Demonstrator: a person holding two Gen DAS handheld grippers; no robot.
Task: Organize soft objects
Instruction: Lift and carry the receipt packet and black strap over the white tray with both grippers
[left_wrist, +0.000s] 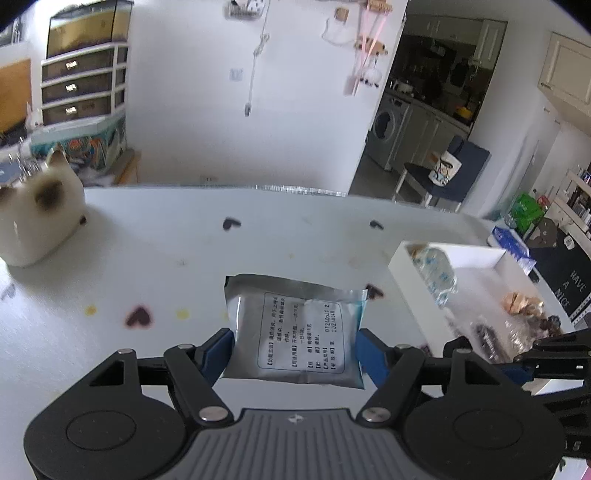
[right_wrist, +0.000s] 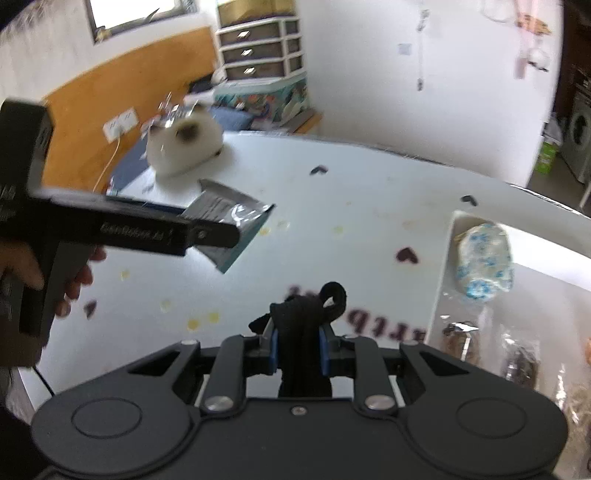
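Note:
A silver foil pouch (left_wrist: 295, 328) with a printed label hangs above the white table, pinched at both side edges by my left gripper (left_wrist: 295, 347). The right wrist view shows that same pouch (right_wrist: 231, 218) and the left gripper's black body (right_wrist: 140, 232), held by a hand, off to the left. My right gripper (right_wrist: 297, 345) is shut on a black bundle of soft cord or fabric (right_wrist: 303, 317), lifted off the table. A white box (left_wrist: 476, 258) at the right holds a blue-patterned soft packet (left_wrist: 437, 273); the box (right_wrist: 443, 266) and packet (right_wrist: 484, 262) also show in the right wrist view.
A white cat-shaped plush or figure (left_wrist: 37, 218) stands at the table's far left. Clear bags of snacks (left_wrist: 517, 325) lie beside the white box. The tabletop (left_wrist: 184, 258) has small heart and dot marks. Drawers, a washing machine and a chair stand beyond the table.

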